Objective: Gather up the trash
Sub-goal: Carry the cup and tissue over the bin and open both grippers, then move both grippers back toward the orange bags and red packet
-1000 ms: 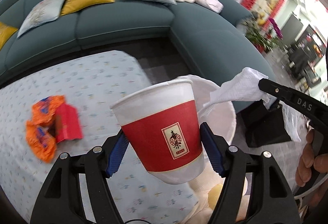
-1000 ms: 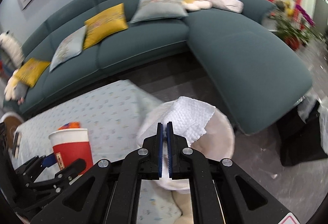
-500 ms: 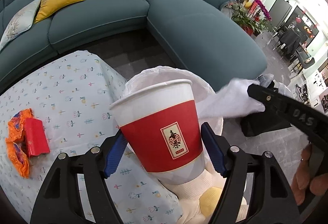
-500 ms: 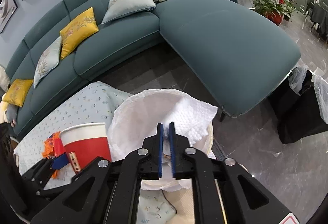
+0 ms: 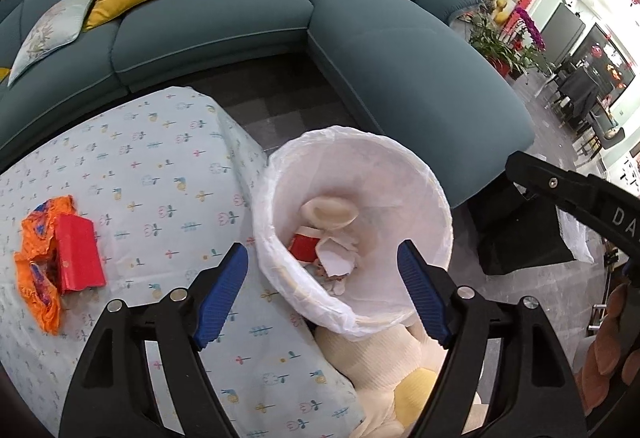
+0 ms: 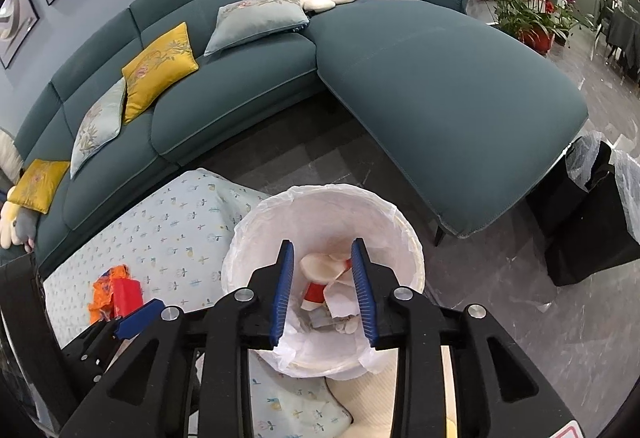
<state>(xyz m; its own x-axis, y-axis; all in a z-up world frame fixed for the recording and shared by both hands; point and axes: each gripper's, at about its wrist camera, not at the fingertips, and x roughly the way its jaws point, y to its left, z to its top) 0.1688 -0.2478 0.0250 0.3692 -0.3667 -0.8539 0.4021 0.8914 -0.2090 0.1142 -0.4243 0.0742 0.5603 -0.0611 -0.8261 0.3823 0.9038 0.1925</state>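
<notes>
A white-lined trash bin [image 5: 416, 173] [image 6: 404, 234] stands beside the table. Inside it lie the red-and-white paper cup [image 5: 320, 222] [image 6: 316, 292] and white tissue [image 5: 336, 262] [image 6: 342, 302]. My left gripper [image 5: 322, 288] hovers over the bin's near rim, its jaws opening with nothing between them. My right gripper [image 6: 324, 294] is above the bin as well, jaws opening and holding nothing. An orange wrapper [image 5: 36, 278] [image 6: 102, 290] and a small red box [image 5: 78, 258] [image 6: 128, 296] lie on the table at the left.
The table [image 5: 140, 165] has a pale blue patterned cloth. A teal corner sofa [image 6: 440, 77] with cushions curves behind. A cream plush toy [image 5: 392, 366] sits below the bin. A black bag [image 6: 588, 230] stands on the grey floor at the right. A hand [image 5: 608, 354] holds the right gripper.
The left gripper let go of the cup and the right let go of the tissue. Both now lie in the bin. Both grippers moved over the bin.
</notes>
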